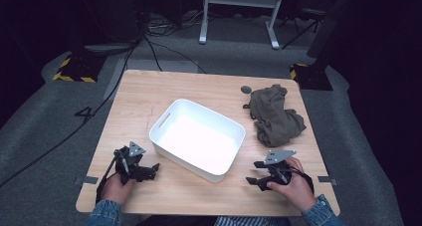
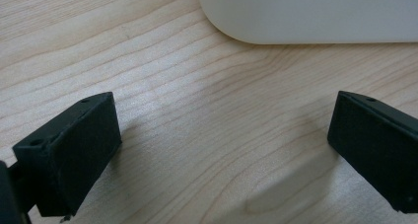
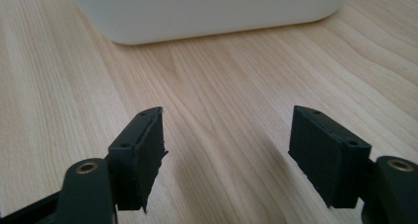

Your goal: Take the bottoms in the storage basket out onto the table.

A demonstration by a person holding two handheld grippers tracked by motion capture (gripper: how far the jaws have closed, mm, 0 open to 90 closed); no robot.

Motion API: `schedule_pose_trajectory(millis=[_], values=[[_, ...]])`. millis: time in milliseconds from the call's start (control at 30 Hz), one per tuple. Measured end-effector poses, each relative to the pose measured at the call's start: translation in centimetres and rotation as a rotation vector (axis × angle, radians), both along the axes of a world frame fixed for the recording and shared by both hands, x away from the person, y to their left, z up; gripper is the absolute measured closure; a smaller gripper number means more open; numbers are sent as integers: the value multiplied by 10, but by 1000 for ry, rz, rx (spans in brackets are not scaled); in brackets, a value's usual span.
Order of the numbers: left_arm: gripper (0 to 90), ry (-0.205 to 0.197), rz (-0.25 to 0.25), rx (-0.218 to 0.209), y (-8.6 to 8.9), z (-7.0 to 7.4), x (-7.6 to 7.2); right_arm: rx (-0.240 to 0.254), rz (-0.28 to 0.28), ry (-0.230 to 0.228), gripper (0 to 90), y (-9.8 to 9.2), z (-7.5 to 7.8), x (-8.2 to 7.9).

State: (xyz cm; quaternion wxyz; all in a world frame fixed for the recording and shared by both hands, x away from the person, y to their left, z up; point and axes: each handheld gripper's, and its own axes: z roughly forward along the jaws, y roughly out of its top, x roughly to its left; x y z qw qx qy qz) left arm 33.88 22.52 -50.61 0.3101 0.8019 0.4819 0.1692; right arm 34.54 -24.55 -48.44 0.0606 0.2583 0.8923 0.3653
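Observation:
A white plastic bin (image 1: 164,131) stands empty in the middle of the wooden table (image 1: 139,96). An olive green cloth (image 1: 274,114) lies crumpled at the back right. My left gripper (image 1: 155,169) rests low at the front left, beside the bin's left corner, open with bare wood between its jaws. In the left gripper view that gripper (image 2: 224,135) faces the bin wall (image 2: 315,12). My right gripper (image 1: 253,172) sits at the front right, open and holding nothing. In the right gripper view it (image 3: 226,150) points at the bin's near wall (image 3: 207,9).
A small dark round disc (image 1: 246,89) lies on the table behind the cloth. Tape strips mark the table's front edge at the left (image 1: 88,179) and right (image 1: 326,179). Cables and stand legs cross the grey floor beyond the table.

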Motion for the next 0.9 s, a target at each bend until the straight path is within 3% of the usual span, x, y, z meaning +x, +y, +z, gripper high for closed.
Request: schedule_pose_trajectory(millis=[200, 333, 533, 900], values=[[0, 0, 0, 0, 0, 0, 0, -30, 41, -18, 289, 4, -8, -3], [0, 0, -1, 0, 0, 0, 0, -19, 46, -43, 262, 6, -11, -5], [0, -1, -1, 1, 0, 0, 0, 0, 27, -98, 47, 10, -22, -7], [0, 0, -2, 1, 0, 0, 0, -15, 45, -89, 0, 13, -22, -6]])
